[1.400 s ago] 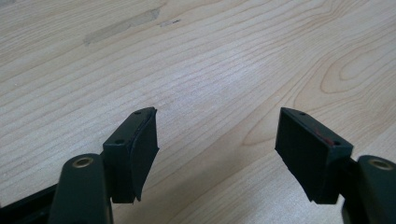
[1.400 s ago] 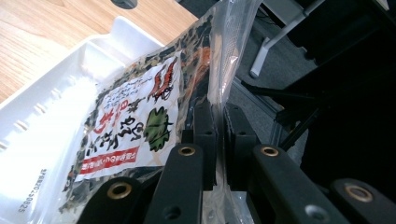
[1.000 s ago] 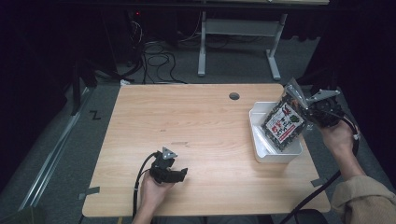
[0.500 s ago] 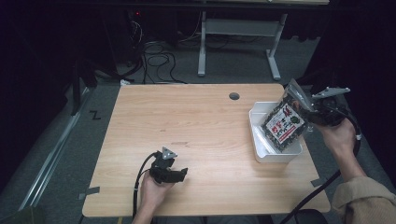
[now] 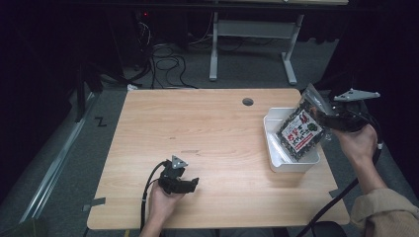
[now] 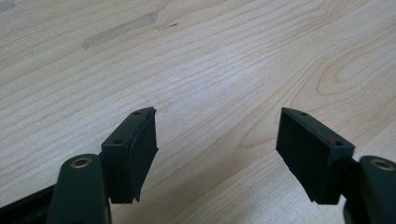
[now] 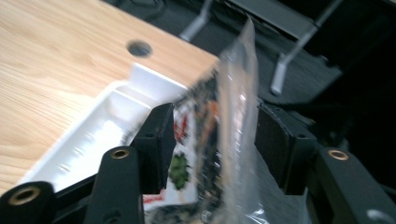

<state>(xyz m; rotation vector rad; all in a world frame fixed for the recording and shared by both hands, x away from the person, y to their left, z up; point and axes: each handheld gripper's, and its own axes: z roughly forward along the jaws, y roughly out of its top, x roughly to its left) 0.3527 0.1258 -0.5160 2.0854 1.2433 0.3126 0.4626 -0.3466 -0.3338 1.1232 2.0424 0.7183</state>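
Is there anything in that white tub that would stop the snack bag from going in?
Nothing visible does. The snack bag hangs between the right gripper's fingers, right over the white tub, and the visible tub floor looks bare.

A dark snack packet (image 5: 299, 132) with a red-and-white label and clear crinkled top hangs tilted over the white bin (image 5: 274, 152) at the table's right edge.
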